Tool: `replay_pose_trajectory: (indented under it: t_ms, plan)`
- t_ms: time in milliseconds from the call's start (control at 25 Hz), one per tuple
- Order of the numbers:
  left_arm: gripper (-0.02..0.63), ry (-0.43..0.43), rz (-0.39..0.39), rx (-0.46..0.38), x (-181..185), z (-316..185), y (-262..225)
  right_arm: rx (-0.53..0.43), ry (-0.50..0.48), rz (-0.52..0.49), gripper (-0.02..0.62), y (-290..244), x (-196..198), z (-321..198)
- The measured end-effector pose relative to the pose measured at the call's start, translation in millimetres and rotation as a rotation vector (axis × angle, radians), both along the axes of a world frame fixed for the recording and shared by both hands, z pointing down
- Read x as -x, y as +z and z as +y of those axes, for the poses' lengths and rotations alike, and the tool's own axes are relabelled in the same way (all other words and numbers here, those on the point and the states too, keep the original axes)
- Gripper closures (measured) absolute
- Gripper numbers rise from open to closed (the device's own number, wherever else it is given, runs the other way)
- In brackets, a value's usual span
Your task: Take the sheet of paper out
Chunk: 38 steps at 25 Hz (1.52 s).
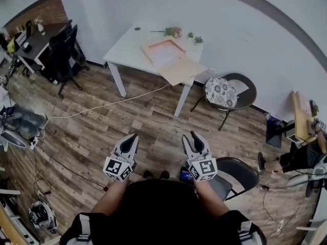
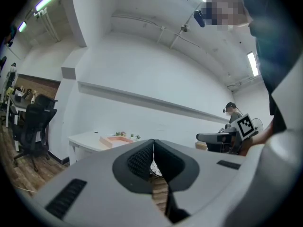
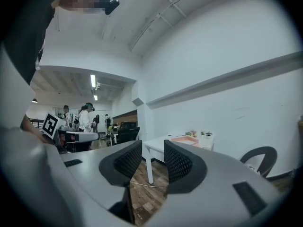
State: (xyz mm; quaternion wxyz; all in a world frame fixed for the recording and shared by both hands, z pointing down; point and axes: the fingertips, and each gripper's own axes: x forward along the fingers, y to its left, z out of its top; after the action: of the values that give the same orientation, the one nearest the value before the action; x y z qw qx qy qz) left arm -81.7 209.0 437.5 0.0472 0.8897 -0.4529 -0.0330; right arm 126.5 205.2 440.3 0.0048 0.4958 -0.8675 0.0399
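Observation:
A white table [image 1: 125, 49] stands across the room by the wall. On it lies a flat pink tray [image 1: 162, 49] with a pale sheet [image 1: 166, 60] over its near part. A tan folder [image 1: 183, 70] overlaps the sheet and juts past the table edge. Both grippers are held level, far from the table, with nothing in them. My left gripper [image 1: 134, 137] is shut, its pads touching [image 2: 153, 144]. My right gripper [image 1: 191, 136] is open, with a clear gap between its pads [image 3: 152, 148]. The tray also shows small in the left gripper view [image 2: 116, 140] and the right gripper view [image 3: 184, 139].
A round chair with a patterned cushion [image 1: 220, 92] stands right of the table. A black chair [image 1: 236, 173] is close by my right side. A white cable [image 1: 102, 106] crosses the wood floor. Office chairs [image 1: 64, 47] and a desk stand at the far left, and a person [image 1: 301, 157] sits at the right.

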Motion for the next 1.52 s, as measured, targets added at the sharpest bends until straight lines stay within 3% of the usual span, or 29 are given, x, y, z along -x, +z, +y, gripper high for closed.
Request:
replay_pose_trajectory:
  t_ms: [1000, 1280, 1520]
  plan:
    - [0.602, -0.013, -0.032, 0.021, -49, -20, 7, 0.008, -0.046, -0.013, 0.454, 16, -48, -22]
    - [0.602, -0.047, -0.007, 0.054, -37, -54, 24, 0.025, -0.040, -0.005, 0.454, 31, -53, -57]
    - [0.601, -0.047, 0.002, 0.066, -31, -116, 34, 0.050, -0.045, 0.008, 0.454, 39, -49, -112]
